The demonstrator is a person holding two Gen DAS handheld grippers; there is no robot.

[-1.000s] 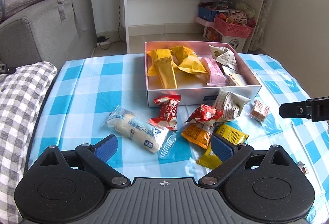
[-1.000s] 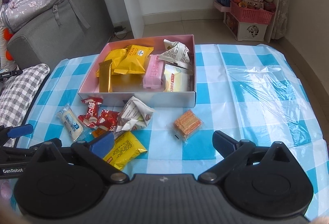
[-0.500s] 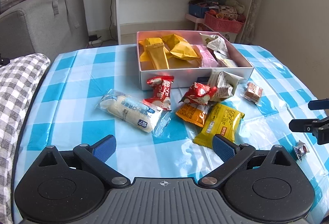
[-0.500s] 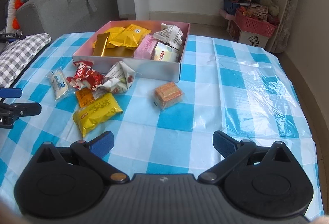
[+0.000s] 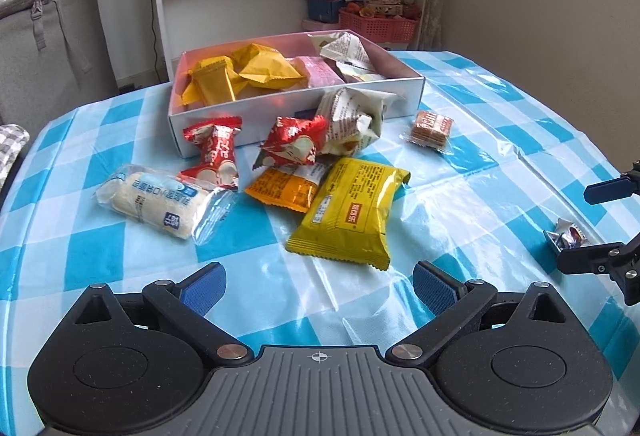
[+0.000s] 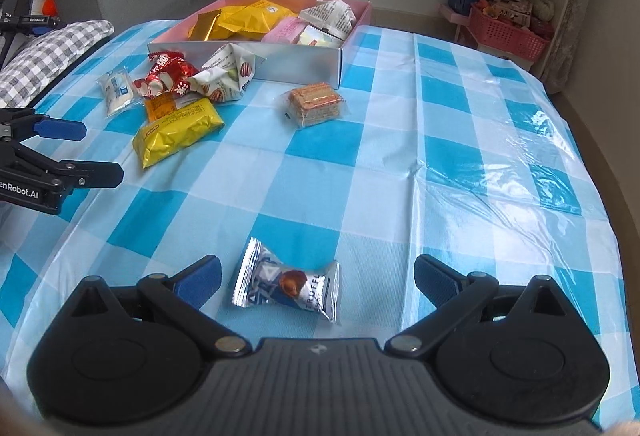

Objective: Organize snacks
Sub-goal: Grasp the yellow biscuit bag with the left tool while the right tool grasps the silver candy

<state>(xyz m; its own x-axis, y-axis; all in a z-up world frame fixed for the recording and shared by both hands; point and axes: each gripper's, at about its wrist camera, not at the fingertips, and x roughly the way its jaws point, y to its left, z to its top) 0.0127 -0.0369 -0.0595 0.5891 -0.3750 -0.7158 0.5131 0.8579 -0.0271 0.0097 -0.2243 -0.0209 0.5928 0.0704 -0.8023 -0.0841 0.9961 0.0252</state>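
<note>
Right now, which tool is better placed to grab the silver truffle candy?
Right. The right tool is open with the candy lying between its fingers; the left tool faces the yellow pack.

- The tablecloth (image 6: 440, 140) over the surface is glossy, wrinkled plastic film.
- The truffle wrapper (image 6: 286, 282) is shiny, crinkled foil.
- The yellow packet (image 5: 352, 208) is glossy plastic.
- The box (image 5: 280, 112) looks like smooth, matt cardboard.
- The gripper bodies are matt black plastic with ribbed blue pads (image 6: 200, 278).

Snacks (image 5: 347, 213) loose on cloth, box (image 5: 304, 104) part-filled
</note>
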